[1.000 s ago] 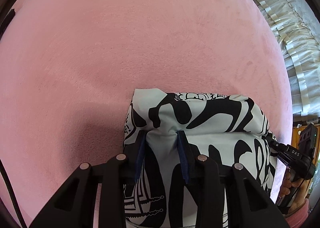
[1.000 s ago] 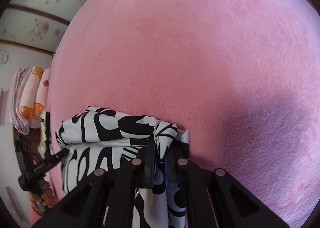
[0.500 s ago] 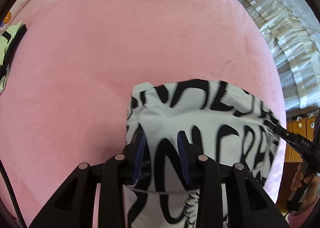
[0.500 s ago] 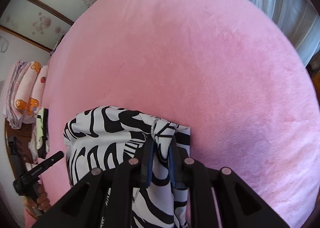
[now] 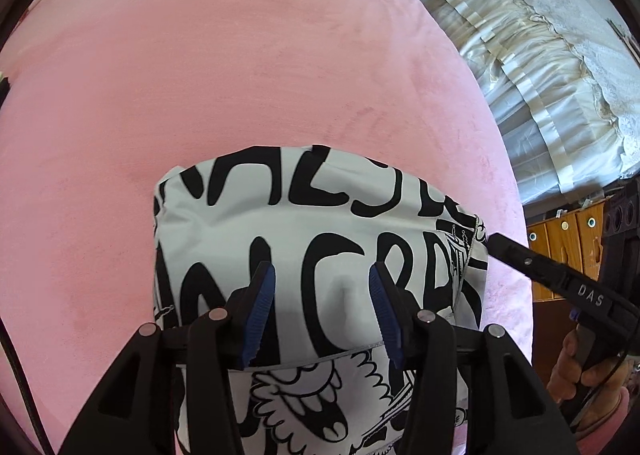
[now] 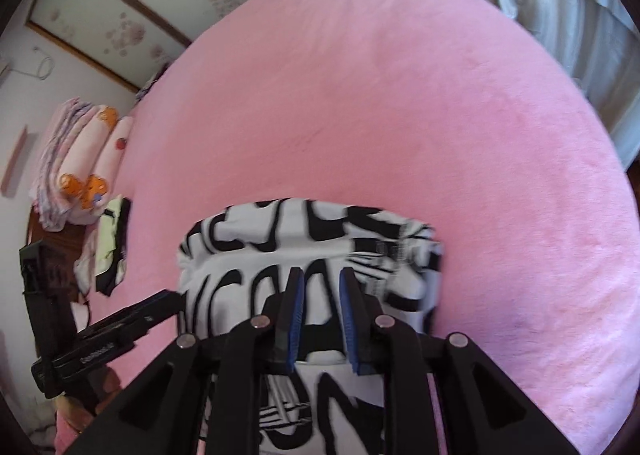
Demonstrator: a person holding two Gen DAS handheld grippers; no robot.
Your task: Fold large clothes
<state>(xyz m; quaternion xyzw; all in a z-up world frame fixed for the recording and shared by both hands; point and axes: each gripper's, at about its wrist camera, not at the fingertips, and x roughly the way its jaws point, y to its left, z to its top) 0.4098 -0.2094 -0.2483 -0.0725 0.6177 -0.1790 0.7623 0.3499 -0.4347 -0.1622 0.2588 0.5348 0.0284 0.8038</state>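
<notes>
Left gripper (image 5: 322, 309): fingers (image 5: 258, 309) parted, blue pads clear of the cloth, poised over the near part of the garment. Right gripper (image 6: 320, 319): fingers (image 6: 292, 315) parted with a narrower gap, nothing held. Black-and-white printed garment (image 5: 320, 239): folded into a compact bundle, lying on the near edge of the pink bed (image 5: 240, 67). Stack of pink bedding (image 6: 80, 159): far left beside the bed. Pale curtain (image 5: 540, 67): far right. Wooden drawer unit (image 5: 564, 247): right, under the curtain.
</notes>
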